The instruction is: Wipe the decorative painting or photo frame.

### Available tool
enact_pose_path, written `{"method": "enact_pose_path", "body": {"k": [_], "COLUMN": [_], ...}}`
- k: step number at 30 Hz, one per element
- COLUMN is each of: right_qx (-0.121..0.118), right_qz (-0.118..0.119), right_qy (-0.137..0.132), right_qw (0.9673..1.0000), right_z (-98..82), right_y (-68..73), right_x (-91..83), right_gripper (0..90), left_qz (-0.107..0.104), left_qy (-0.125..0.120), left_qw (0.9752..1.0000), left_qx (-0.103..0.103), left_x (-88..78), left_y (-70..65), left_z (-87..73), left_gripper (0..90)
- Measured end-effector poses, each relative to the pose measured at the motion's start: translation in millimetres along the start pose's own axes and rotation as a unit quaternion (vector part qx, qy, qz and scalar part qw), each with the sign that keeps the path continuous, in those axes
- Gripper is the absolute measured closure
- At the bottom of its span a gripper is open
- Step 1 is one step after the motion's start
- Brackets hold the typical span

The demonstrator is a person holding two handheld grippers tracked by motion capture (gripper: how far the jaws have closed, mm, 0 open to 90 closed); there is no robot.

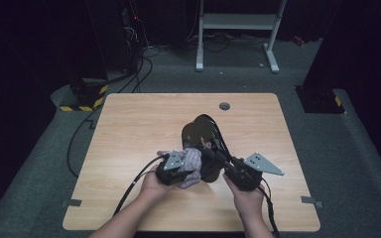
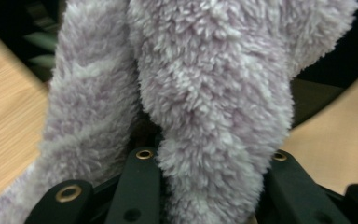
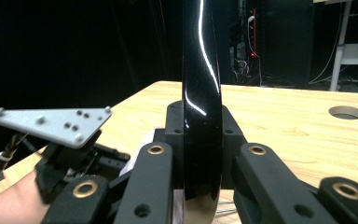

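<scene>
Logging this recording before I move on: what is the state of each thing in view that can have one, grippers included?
left gripper: shut on the fluffy lilac cloth.
fluffy lilac cloth: bunched, clamped between the left jaws, against the black dish.
right gripper: shut on the black dish rim.
black dish: glossy, held tilted on edge above the table.
table: wooden, cable hole uncovered.

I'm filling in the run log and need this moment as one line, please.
left gripper: shut on fluffy lilac cloth | right gripper: shut on glossy black pan, rim edge-on | cloth beside pan | wooden table
</scene>
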State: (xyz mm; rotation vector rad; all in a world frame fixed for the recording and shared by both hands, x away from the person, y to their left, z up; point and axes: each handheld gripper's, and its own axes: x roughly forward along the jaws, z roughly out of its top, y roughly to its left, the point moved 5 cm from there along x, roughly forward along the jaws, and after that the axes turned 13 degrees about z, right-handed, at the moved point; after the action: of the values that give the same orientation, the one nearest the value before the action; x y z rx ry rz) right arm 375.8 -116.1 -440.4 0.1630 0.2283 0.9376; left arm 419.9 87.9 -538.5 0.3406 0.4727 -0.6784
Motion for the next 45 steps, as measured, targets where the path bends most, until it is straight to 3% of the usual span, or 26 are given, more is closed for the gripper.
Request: {"method": "enact_pose_path", "body": {"k": [8,10,13,17,20,23,26,35,41,45], "right_qx": [-0.002,-0.003,-0.002,-0.002,-0.005,-0.009,-0.01,-0.015,-0.006,-0.006], "right_qz": [-0.005,-0.005,-0.005,-0.005,-0.005,-0.007,-0.007,-0.003,0.001,-0.003], "right_qy": [0.002,0.002,0.002,0.001,0.0,0.001,0.002,0.017,0.031,0.055], "right_qw": [1.0,1.0,1.0,1.0,1.0,0.9999,0.9999,0.9997,0.9995,0.9985], "right_z": [-0.1,-0.2,-0.2,-0.7,-0.9,-0.8,-1.1,-5.8,-13.2,-24.1], "right_y": [0.3,0.2,-0.6,-1.2,-0.9,-0.2,0.3,3.9,3.1,4.3], "right_x": [0.2,0.0,-0.4,-1.3,-1.1,-0.5,-0.2,5.8,6.1,7.5], "right_gripper": [80.1,80.2,80.3,80.3,80.1,79.6,79.0,73.1,61.1,54.5], "left_qz": [0.053,0.091,0.11,0.093,0.068,0.052,0.046,0.04,0.049,0.051], "left_qy": [0.025,0.039,0.048,0.011,-0.026,-0.052,-0.042,-0.047,-0.052,-0.063], "left_qw": [0.9979,0.9943,0.9903,0.9903,0.9909,0.9913,0.994,0.9935,0.9924,0.9917], "left_qx": [-0.029,-0.037,-0.069,-0.102,-0.113,-0.109,-0.09,-0.095,-0.101,-0.1], "left_x": [8.6,9.6,6.1,-17.1,-40.5,-57.3,-62.1,-61.2,-63.9,-67.6], "left_y": [33.4,46.2,64.1,72.6,65.5,54.1,47.4,42.2,44.7,46.9], "left_z": [-3.6,-5.5,-9.9,-9.6,-8.9,-12.6,-15.3,-19.8,-18.1,-15.9], "left_gripper": [70.4,70.5,70.6,70.4,70.0,69.0,68.6,68.2,67.9,67.9]}}
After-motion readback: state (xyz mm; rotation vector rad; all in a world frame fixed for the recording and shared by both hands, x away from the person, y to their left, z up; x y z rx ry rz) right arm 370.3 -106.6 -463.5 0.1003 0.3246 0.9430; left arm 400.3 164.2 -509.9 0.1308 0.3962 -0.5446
